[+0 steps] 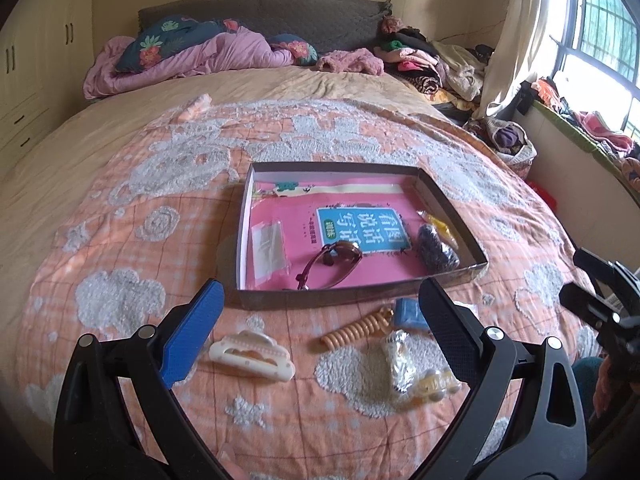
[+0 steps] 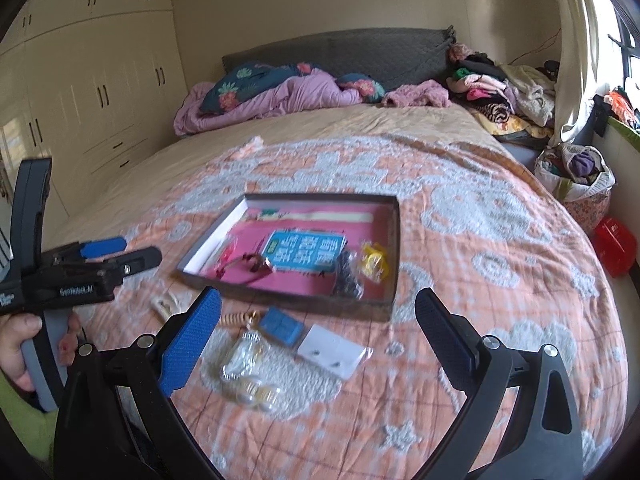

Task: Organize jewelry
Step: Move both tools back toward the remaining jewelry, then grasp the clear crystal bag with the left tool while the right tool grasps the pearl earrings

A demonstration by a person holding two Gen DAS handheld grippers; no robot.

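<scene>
A shallow box (image 1: 362,297) (image 2: 390,240) with a pink lining lies on the bed. In it are sunglasses (image 1: 332,262), a clear packet (image 1: 269,251), a dark beaded bag (image 1: 437,250) and a yellow bag (image 2: 374,261). In front of it lie a cream hair claw (image 1: 252,354), an orange spiral hair tie (image 1: 354,330), a blue packet (image 1: 408,313) (image 2: 280,325), a clear bag of beads (image 1: 408,368) (image 2: 250,372) and a white earring card (image 2: 334,350). My left gripper (image 1: 320,320) is open above these items. My right gripper (image 2: 318,328) is open above them too.
The orange and white quilt (image 1: 160,240) covers the bed. Pillows and a purple blanket (image 1: 200,52) lie at the headboard, clothes piles (image 1: 432,60) at the far right. A wardrobe (image 2: 80,80) stands left, a fabric bag (image 2: 576,184) and red object (image 2: 614,246) on the right floor.
</scene>
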